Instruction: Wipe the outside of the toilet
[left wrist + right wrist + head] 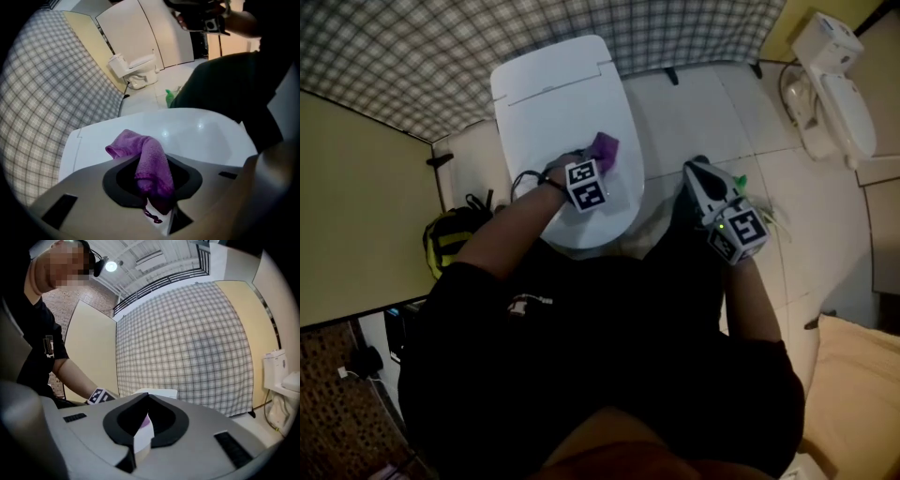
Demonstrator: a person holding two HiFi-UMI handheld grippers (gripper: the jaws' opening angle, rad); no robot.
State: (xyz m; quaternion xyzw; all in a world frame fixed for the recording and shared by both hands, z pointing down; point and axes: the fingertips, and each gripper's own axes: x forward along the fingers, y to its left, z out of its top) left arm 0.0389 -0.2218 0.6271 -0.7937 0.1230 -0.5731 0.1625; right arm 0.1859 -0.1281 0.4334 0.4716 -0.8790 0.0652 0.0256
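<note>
Cloth (151, 159): soft, light, limp; pinching a bunched fold in left hand-held gripper (158, 199), pressing onto slick, hard toilet lid (562, 103); holding right hand-held gripper (701, 178) closed, empty.

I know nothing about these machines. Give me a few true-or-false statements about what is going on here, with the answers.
1. The left gripper holds a purple cloth. True.
2. The toilet has its lid up. False: the lid is down, and the purple cloth lies on it.
3. The right gripper also holds a cloth. False: its jaws are together on nothing.
4. A second toilet stands nearby. True.
</note>
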